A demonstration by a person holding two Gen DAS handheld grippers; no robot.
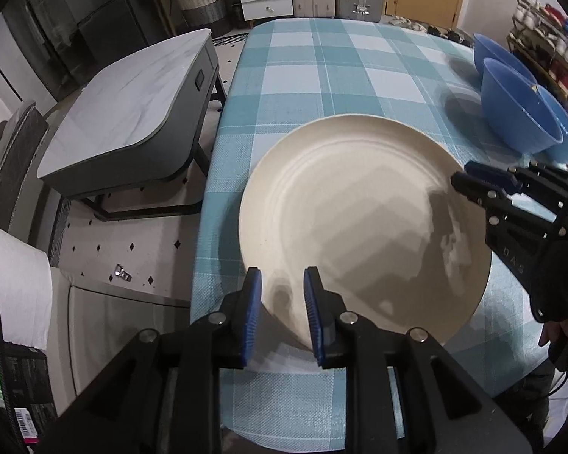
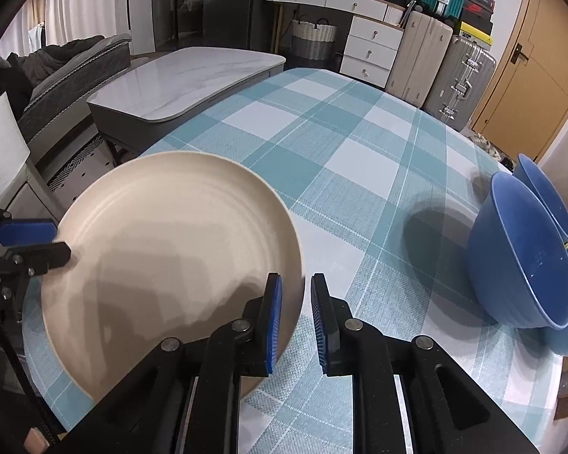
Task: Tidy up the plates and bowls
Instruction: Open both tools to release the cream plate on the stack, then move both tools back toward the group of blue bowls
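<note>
A cream plate (image 1: 359,208) (image 2: 170,246) lies near the front left corner of the table with the blue checked cloth (image 1: 322,68) (image 2: 359,151). My left gripper (image 1: 282,276) (image 2: 58,242) straddles its near rim, one finger outside the edge and one over the plate. The pads stand slightly apart and I see neither pressing. At the plate's right rim, my right gripper (image 2: 295,283) (image 1: 460,179) is shut on the edge, which runs into the narrow gap between its pads. Three blue bowls (image 1: 518,113) (image 2: 522,249) lean tilted against one another at the table's right side.
The table's left edge runs close beside the plate. Past it stands a low grey-topped table (image 1: 132,113) (image 2: 193,75). Suitcases (image 2: 462,75), white drawers (image 2: 371,53) and a woven basket (image 2: 314,38) line the far wall. A hand (image 1: 560,333) holds the right gripper.
</note>
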